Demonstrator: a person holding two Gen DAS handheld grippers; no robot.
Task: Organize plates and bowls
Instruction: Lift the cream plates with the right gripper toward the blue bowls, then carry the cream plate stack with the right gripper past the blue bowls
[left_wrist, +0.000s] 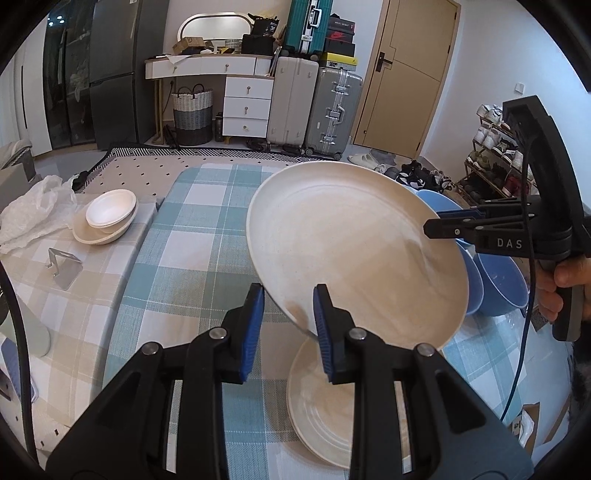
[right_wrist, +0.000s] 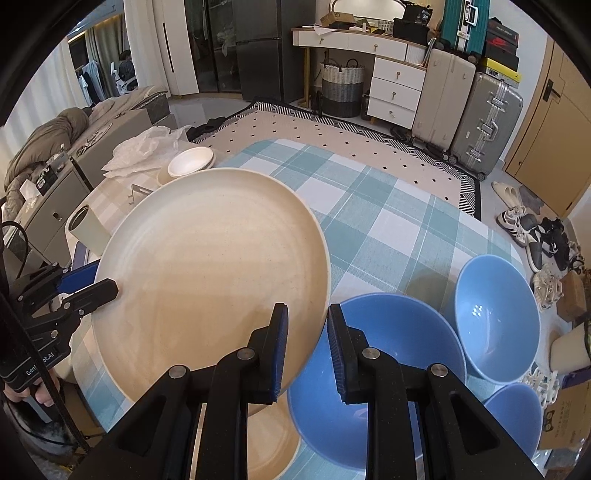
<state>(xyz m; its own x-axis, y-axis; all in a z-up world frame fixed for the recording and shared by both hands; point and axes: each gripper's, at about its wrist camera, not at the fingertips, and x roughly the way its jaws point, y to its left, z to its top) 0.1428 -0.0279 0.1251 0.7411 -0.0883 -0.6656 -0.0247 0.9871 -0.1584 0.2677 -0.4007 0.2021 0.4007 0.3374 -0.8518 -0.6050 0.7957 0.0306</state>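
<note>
- Between the left hand-held gripper's pads, the cream plate is clamped by its near rim, tilted above a second plate; stiff, smooth, likely breakable, so rim grips suit.
- Ahead of the right hand-held gripper, clamped on the opposite rim, three blue bowls crowd its right side.

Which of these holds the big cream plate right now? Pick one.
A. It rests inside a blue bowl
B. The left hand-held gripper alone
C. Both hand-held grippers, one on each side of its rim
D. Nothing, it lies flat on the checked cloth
C: the cream plate is lifted and tilted, with the left hand-held gripper clamped on its near rim and the right hand-held gripper clamped on the opposite rim.
</note>
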